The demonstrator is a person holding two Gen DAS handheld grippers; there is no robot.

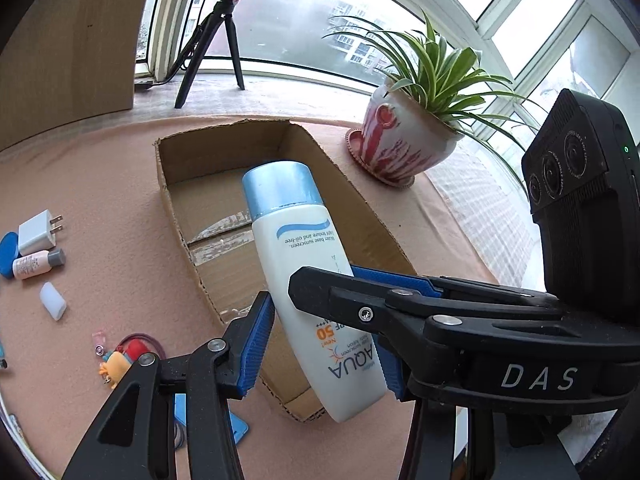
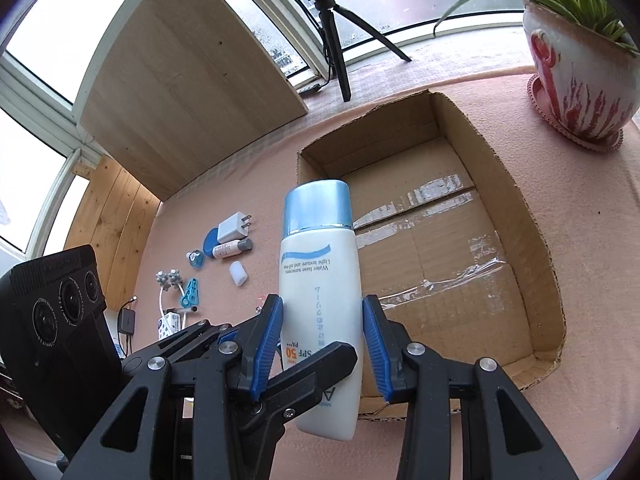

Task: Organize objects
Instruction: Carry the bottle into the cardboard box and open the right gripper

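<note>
Both tongs, left (image 1: 320, 344) and right (image 2: 322, 344), clamp sunscreen bottle (image 1: 304, 264); label partly hidden.

Left tool (image 1: 324, 320), right tool (image 2: 322, 344): black linkage arms, blue ribbed pads, silver rivets/screws, white "DAS" mark.

Sunscreen bottle (image 1: 304, 280): "AQUA", "50", "Water base sunscreen"; right claw (image 1: 536, 376) body: "DAS".
</note>
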